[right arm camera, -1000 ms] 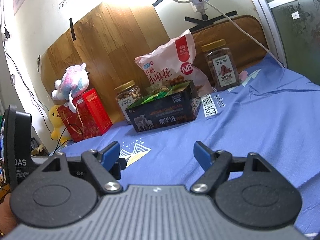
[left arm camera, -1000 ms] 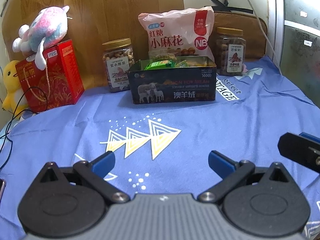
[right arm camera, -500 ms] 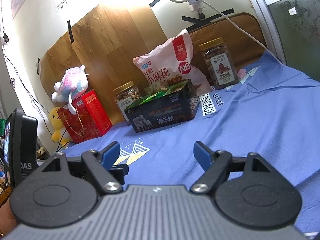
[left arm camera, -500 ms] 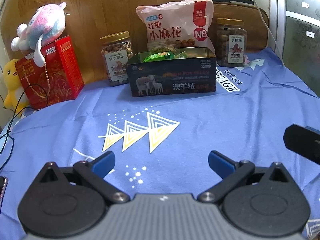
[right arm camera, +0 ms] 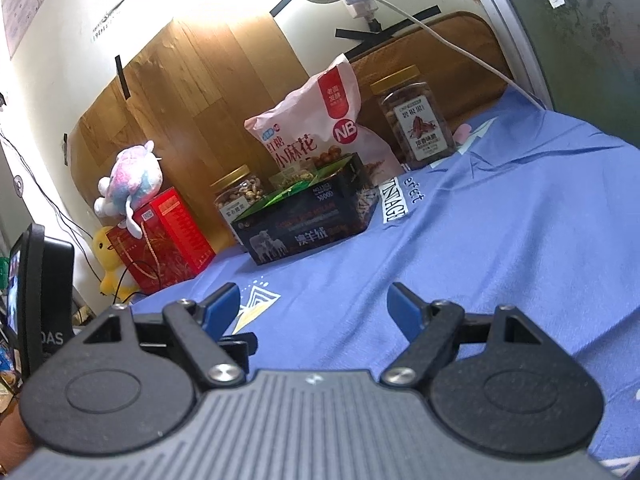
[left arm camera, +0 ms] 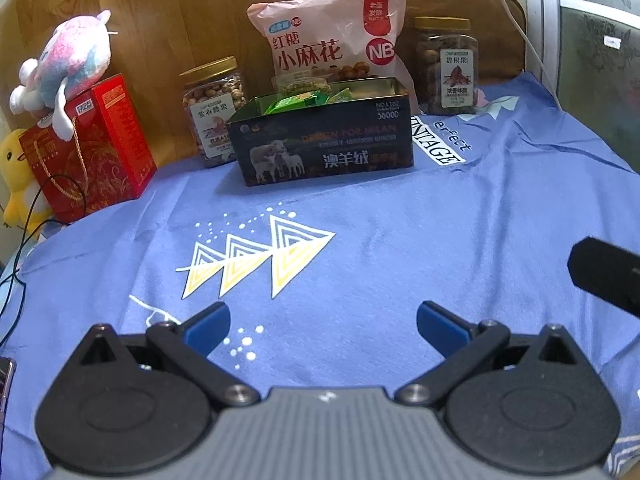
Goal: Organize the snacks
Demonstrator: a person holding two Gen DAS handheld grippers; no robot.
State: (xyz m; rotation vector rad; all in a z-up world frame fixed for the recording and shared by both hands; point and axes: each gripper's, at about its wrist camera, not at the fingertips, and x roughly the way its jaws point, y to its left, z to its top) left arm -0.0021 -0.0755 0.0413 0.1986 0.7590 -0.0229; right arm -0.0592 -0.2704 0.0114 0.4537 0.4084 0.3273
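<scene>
I see the dark open tin [left arm camera: 326, 142] on the blue cloth [left arm camera: 400, 240] holding green snack packets [left arm camera: 298, 102]. Behind it stand a pink snack bag [left arm camera: 328, 36] and two gold-lidded jars: a jar of peanuts [left arm camera: 214, 110] on its left and a jar of darker nuts [left arm camera: 448, 68] on its right. My left gripper [left arm camera: 322, 322] and right gripper [right arm camera: 314, 306] both have their jaws apart and empty, well short of the tin.
</scene>
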